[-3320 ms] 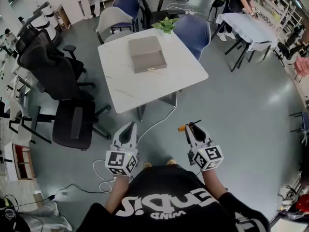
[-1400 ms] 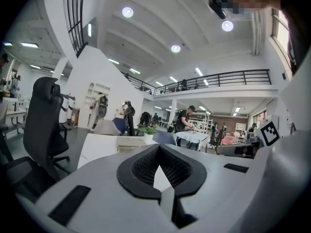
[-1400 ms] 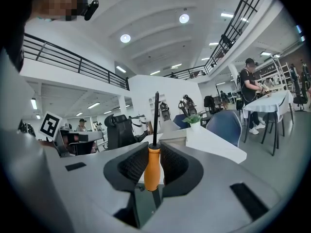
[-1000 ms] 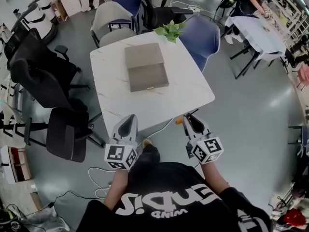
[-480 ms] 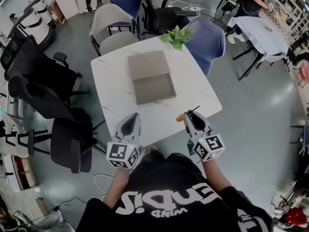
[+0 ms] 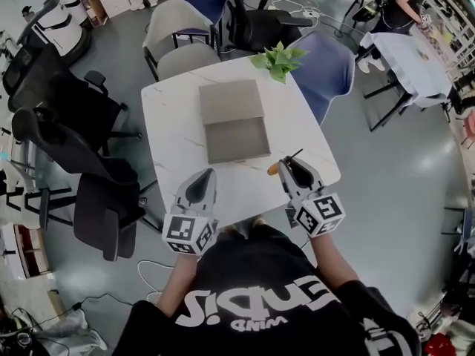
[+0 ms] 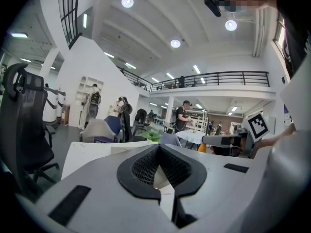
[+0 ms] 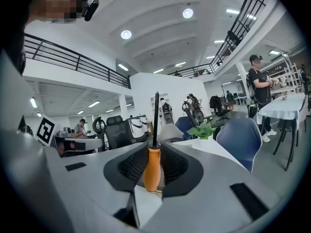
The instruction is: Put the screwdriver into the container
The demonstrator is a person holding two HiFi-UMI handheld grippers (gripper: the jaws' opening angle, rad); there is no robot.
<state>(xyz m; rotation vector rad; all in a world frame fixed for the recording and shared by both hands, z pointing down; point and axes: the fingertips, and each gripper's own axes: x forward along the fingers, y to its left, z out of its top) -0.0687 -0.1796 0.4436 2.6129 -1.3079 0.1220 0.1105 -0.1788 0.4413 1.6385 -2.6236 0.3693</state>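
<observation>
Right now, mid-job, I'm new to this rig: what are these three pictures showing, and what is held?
No robot arm here: a person holds a two-jaw tool in each hand. The top-down picture comes from a camera on the person's head; the other two cameras ride on the tools and look along their jaws. The left tool is shut on nothing. The right tool is clamped on the orange handle of a screwdriver, shaft pointing forward. On the white table stand a grey container, seemingly open, and a small green plant. The screwdriver is not yet in the container.
</observation>
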